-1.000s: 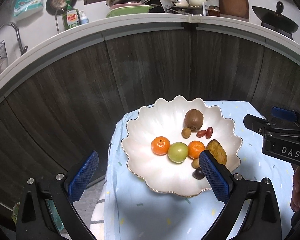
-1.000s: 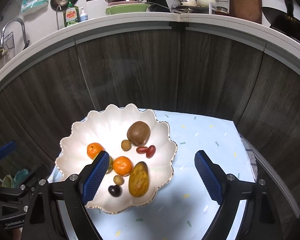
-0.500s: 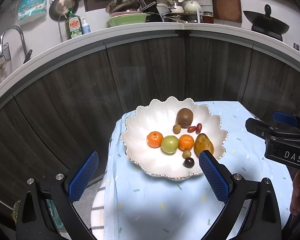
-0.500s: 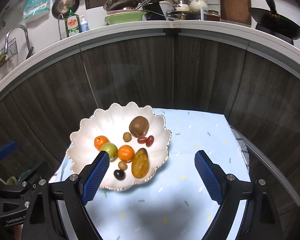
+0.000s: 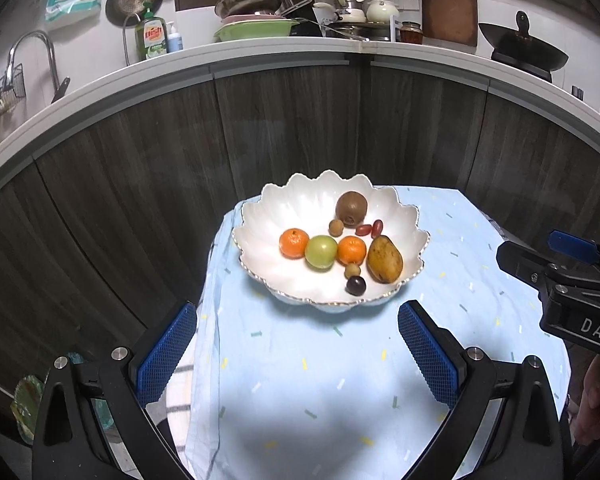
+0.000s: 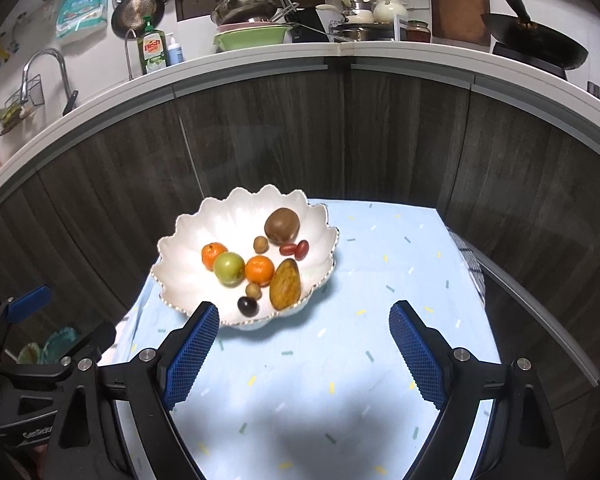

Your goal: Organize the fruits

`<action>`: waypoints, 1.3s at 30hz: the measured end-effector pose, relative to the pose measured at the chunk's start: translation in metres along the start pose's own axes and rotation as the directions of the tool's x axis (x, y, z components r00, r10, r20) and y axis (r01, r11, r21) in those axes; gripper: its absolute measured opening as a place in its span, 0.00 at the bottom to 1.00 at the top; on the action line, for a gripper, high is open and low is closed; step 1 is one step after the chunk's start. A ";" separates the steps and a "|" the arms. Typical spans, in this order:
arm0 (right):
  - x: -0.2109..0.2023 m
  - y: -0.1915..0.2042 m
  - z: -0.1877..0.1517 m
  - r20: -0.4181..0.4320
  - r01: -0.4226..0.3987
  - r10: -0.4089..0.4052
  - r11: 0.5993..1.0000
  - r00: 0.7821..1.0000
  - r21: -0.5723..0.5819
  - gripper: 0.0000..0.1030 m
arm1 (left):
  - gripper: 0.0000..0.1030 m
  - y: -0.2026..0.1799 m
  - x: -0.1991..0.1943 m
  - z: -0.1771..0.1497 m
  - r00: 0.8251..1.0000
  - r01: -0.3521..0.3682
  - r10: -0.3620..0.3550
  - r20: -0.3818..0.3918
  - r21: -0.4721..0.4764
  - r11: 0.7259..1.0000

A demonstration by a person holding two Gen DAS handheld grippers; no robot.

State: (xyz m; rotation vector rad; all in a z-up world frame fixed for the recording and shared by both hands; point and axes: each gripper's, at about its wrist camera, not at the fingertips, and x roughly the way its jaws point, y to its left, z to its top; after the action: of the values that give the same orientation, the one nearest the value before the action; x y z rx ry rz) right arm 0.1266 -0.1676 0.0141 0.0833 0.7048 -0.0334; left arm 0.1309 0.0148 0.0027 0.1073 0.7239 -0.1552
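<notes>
A white scalloped bowl stands at the far side of a small table with a light blue cloth. In it lie a kiwi, two tangerines, a green apple, a brown mango, a dark plum, two red dates and small brown longans. My left gripper is open and empty, in front of the bowl. My right gripper is open and empty, also in front of the bowl.
Dark wood cabinet fronts rise behind the table under a white counter with dishes, soap and a wok. The table's left edge drops to the floor. The right gripper's body shows at the right of the left wrist view.
Both grippers have drawn back from the bowl and risen. The bowl looks smaller and farther, and more blue cloth shows in front of it. The fruits have not moved.
</notes>
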 end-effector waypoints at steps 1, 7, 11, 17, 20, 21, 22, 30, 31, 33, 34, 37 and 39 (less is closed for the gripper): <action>-0.003 0.001 -0.003 0.003 0.003 -0.003 1.000 1.000 -0.004 0.85 | 0.99 0.000 -0.002 -0.002 1.000 0.000 0.000 -0.001 -0.003 1.000; -0.018 -0.001 -0.016 0.009 0.016 -0.016 1.000 1.000 -0.006 0.85 | 0.99 -0.001 -0.013 -0.013 1.000 0.006 -0.006 -0.006 -0.011 1.000; -0.025 -0.003 -0.024 0.013 0.027 -0.027 1.000 1.000 -0.003 0.85 | 1.00 -0.004 -0.019 -0.024 1.000 0.000 0.000 -0.009 -0.017 1.000; -0.034 -0.008 -0.038 0.011 0.043 -0.044 0.999 0.999 0.010 0.85 | 1.00 -0.008 -0.028 -0.037 1.000 -0.004 0.003 -0.008 -0.024 1.000; -0.040 -0.010 -0.045 0.017 0.048 -0.049 0.999 0.999 0.012 0.85 | 1.00 -0.008 -0.033 -0.041 1.000 -0.001 0.001 -0.005 -0.032 1.000; -0.042 -0.011 -0.048 0.015 0.046 -0.046 0.999 0.999 0.018 0.85 | 1.00 -0.009 -0.035 -0.043 1.000 -0.001 0.001 -0.006 -0.031 1.000; -0.043 -0.012 -0.050 0.013 0.043 -0.043 0.999 0.999 0.022 0.85 | 1.00 -0.010 -0.037 -0.045 1.000 -0.003 0.002 -0.007 -0.031 1.000; -0.057 -0.014 -0.069 0.019 0.041 -0.042 0.998 0.999 0.043 0.85 | 1.00 -0.012 -0.053 -0.060 1.000 -0.019 0.019 -0.005 -0.035 0.999; -0.058 -0.014 -0.071 0.019 0.041 -0.042 0.998 0.999 0.045 0.85 | 1.00 -0.012 -0.055 -0.062 1.000 -0.022 0.022 -0.003 -0.037 0.999; -0.061 -0.014 -0.075 0.020 0.045 -0.046 0.998 0.999 0.047 0.85 | 1.00 -0.011 -0.059 -0.065 1.000 -0.026 0.026 -0.002 -0.040 0.999; -0.063 -0.015 -0.078 0.022 0.049 -0.050 0.998 0.998 0.050 0.85 | 1.00 -0.011 -0.060 -0.067 1.000 -0.024 0.024 -0.004 -0.038 0.999; -0.066 -0.014 -0.081 0.025 0.054 -0.055 0.997 0.998 0.049 0.85 | 1.00 -0.010 -0.063 -0.070 1.000 -0.029 0.029 0.000 -0.038 0.999; -0.069 -0.015 -0.083 0.029 0.057 -0.059 0.997 0.998 0.049 0.85 | 1.00 -0.010 -0.063 -0.072 1.000 -0.025 0.025 -0.005 -0.041 0.999</action>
State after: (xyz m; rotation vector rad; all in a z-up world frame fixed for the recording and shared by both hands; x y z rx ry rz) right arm 0.0201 -0.1749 -0.0050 0.1084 0.6755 -0.1072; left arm 0.0358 0.0228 -0.0090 0.0777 0.7291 -0.1165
